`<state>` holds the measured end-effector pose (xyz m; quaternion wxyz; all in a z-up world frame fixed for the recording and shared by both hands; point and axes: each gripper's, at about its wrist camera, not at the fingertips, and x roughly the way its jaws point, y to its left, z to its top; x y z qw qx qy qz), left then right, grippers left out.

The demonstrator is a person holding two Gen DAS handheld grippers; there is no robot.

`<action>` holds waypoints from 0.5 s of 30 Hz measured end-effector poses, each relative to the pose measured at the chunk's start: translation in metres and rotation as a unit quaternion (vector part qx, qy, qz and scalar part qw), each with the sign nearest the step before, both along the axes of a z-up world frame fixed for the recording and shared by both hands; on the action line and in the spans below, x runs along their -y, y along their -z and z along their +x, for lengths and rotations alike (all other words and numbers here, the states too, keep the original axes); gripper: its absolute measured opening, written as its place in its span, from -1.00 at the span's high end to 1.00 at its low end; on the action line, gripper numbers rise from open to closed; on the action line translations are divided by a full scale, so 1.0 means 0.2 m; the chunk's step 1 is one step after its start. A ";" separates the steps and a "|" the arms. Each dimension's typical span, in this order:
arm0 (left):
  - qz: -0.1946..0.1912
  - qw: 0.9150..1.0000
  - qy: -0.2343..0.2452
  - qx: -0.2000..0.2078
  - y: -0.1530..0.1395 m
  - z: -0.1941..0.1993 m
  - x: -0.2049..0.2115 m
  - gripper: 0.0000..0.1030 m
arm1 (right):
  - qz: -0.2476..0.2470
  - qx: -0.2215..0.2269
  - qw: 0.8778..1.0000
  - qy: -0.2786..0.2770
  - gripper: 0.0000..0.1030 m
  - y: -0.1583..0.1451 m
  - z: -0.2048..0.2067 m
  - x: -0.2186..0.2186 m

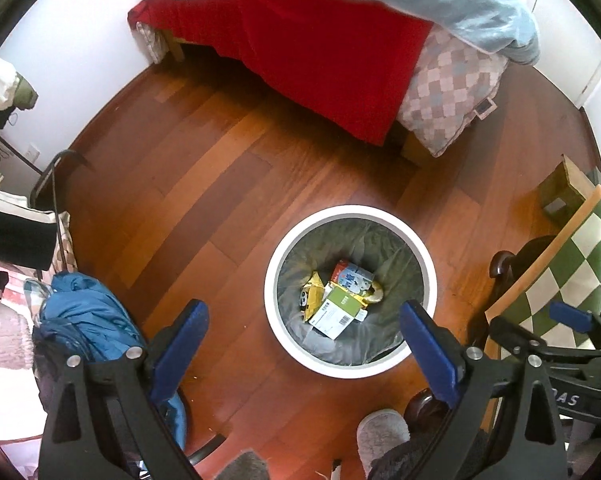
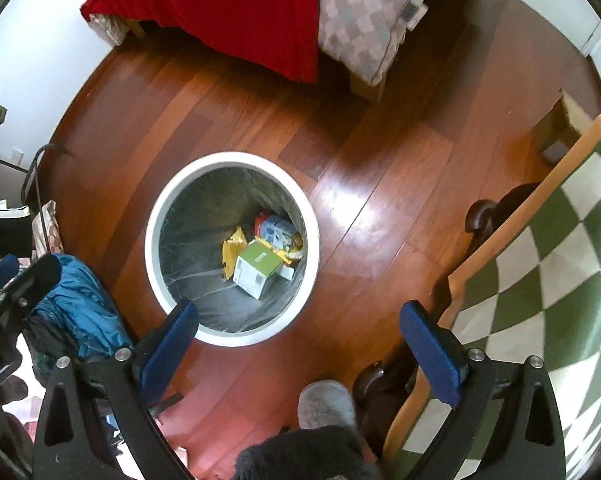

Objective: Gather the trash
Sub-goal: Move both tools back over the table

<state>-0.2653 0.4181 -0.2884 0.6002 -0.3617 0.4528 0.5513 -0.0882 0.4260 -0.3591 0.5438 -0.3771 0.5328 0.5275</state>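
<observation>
A white round bin (image 1: 350, 212) (image 2: 188, 168) with a grey liner stands on the wooden floor. Inside it lie a green and white box (image 1: 336, 310) (image 2: 256, 270), a yellow wrapper (image 1: 312, 292) (image 2: 232, 250) and a red and blue carton (image 1: 350, 276) (image 2: 274, 228). My left gripper (image 1: 304, 326) hangs open above the bin's near rim, nothing between its blue pads. My right gripper (image 2: 298, 328) is open too, empty, above the floor just right of the bin. The right gripper's pad (image 1: 570, 316) also shows at the right edge of the left wrist view.
A bed (image 1: 320, 60) with a red sheet, checked quilt and pale blue blanket fills the far side. A blue jacket (image 1: 84, 316) lies at the left. A green and white checked cloth (image 2: 540, 264) covers a table edge at right. A grey slipper (image 2: 326, 404) is below.
</observation>
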 end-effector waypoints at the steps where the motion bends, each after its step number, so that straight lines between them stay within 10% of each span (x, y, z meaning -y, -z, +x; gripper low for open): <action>1: 0.004 1.000 0.001 -0.001 -0.02 0.00 0.02 -0.89 | 0.009 0.001 1.000 0.001 -0.97 -0.05 0.00 0.02; 15: 0.077 0.997 0.010 0.001 -0.47 0.03 0.35 -0.89 | 0.125 -0.028 0.991 0.027 -0.97 -0.61 0.12 0.43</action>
